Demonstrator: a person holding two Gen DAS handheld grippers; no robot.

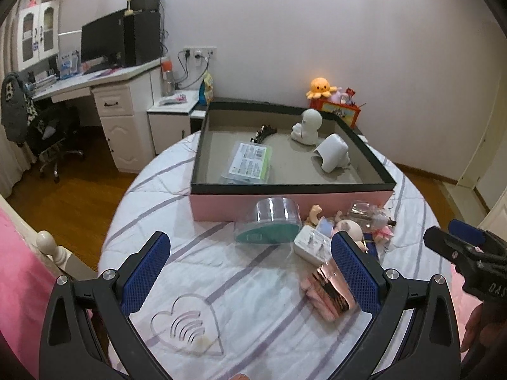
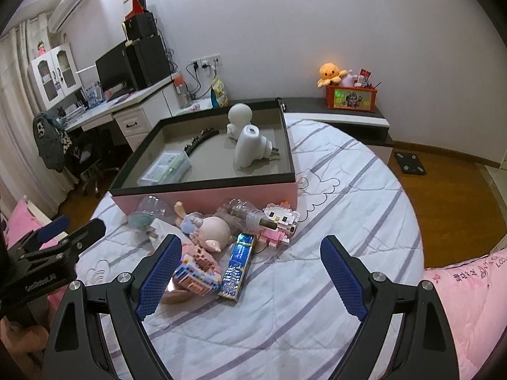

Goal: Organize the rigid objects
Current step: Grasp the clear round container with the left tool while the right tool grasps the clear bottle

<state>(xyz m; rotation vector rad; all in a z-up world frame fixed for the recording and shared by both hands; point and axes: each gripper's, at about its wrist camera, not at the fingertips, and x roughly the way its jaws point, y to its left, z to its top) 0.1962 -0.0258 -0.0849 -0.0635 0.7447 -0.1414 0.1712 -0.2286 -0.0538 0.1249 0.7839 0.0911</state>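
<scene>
Both hand-held grippers hover wide apart and hold nothing. The left hand-held gripper (image 1: 250, 272) hangs over the striped bedspread (image 1: 253, 310) of the bed, its blue pads spread well apart, with a clear heart-shaped piece (image 1: 187, 326) lying on the cloth between them. The right hand-held gripper (image 2: 250, 272) is spread just as wide above the near right part of the bed, and its left pad (image 2: 160, 272) sits just beside a small colourful box (image 2: 198, 277).

At the far side of the bed rests a shallow pink box (image 1: 285, 204) with a dark rim. Inside it are a flat packet with a printed label (image 1: 250, 163) at the near left, a dark curved comb-like piece (image 1: 263, 133) further back, a round-headed white figurine (image 1: 307, 126) at the far right, and a white plug-in device (image 1: 332, 152) lying on its side near the right wall.

The loose things are heaped on the bedspread just in front of the pink box. A clear round tub with a teal base (image 1: 269, 224) lies tilted at the left of the heap, touching the box wall. To its right are a white adapter (image 1: 312, 243), a pink pig doll (image 2: 209, 229), a clear bottle (image 2: 244, 212), a block-built white cat (image 2: 279, 221) and a long blue packet (image 2: 237, 269). Nearer, a shiny pink pack (image 1: 329, 288) rests by the left hand-held gripper's right pad.
</scene>
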